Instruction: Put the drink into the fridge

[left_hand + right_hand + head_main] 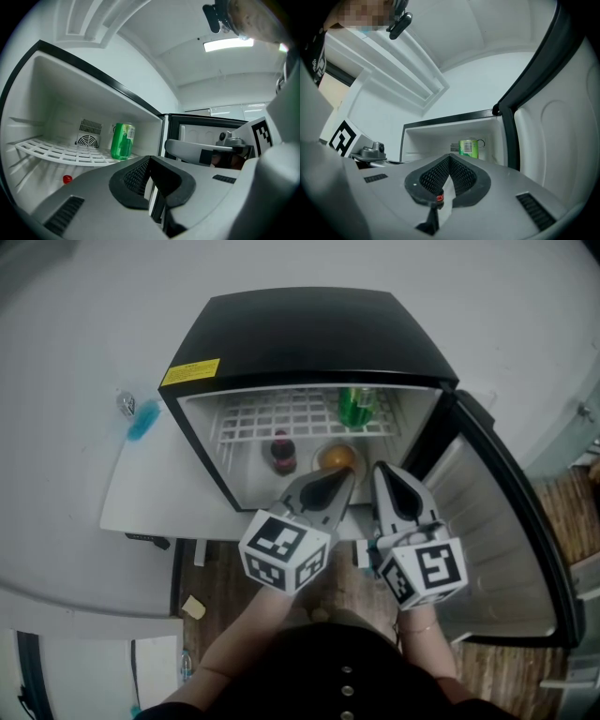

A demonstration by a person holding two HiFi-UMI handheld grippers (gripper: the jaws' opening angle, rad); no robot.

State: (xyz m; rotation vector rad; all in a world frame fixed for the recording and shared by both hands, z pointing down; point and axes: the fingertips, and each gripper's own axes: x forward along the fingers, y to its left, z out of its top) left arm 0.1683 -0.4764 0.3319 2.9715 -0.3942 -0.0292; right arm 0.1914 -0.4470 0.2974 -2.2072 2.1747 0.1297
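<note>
Person's dark top [342,676] fills the bottom centre of the head view, w/ both forearms [248,638] reaching up-frame from it. L gripper [345,474] is held out toward the open fridge [319,334]. It's angled up and to the right, tip at the fridge's front lip near mid-frame. R gripper [382,468] sits just beside it on the right, leaning slightly left, so the two tips nearly converge. Marker cubes [284,549] face the camera, low centre.

Both sets of fingers are pinched together, nothing gripped. Each gripper view shows the ribbed black tips meeting in a point.

Drinks are all inside the fridge:
- Green can [356,406] stands upright on the white wire shelf [272,418], upper centre, toward the right back corner.
- Dark bottle [282,453] w/ red cap stands on the fridge floor below, left of centre.
- Round orange thing [337,459] sits next to the bottle, just above the L gripper's tip in frame. Prob. another drink seen from above, hard to say.

Door [506,549] hangs wide open at the right of the frame.
</note>
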